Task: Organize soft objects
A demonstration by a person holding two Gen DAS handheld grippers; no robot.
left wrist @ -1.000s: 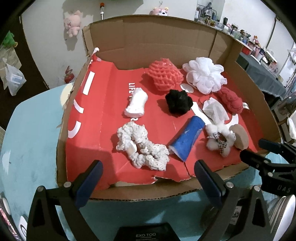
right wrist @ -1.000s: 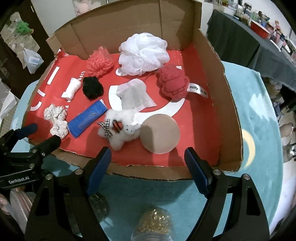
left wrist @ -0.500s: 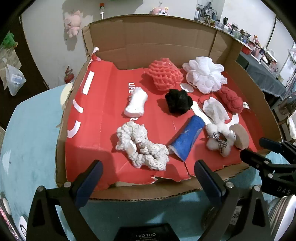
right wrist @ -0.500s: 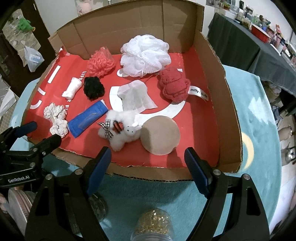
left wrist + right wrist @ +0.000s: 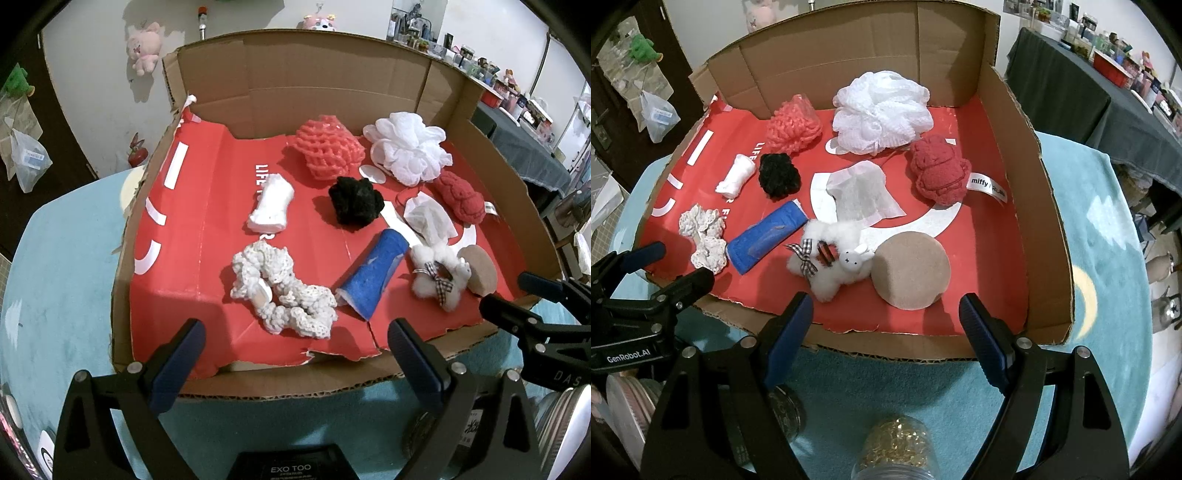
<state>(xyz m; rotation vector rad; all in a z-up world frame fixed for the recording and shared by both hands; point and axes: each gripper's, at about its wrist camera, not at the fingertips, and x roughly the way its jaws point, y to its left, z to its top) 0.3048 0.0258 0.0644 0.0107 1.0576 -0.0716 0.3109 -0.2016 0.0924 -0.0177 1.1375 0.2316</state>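
Both the left gripper (image 5: 295, 363) and the right gripper (image 5: 886, 328) are black plastic frames with silver screws, dark-blue ribbed finger pads (image 5: 788, 334) and white lettering.

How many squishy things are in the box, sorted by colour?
White: 5 - mesh puff, rolled cloth, crochet scrunchie, thin pouch, fluffy bunny
Red or coral: 2 - coral net ball, red plush
Black: 1 - pom
Blue: 1 - pad
Tan: 1 - round sponge
Total: 10
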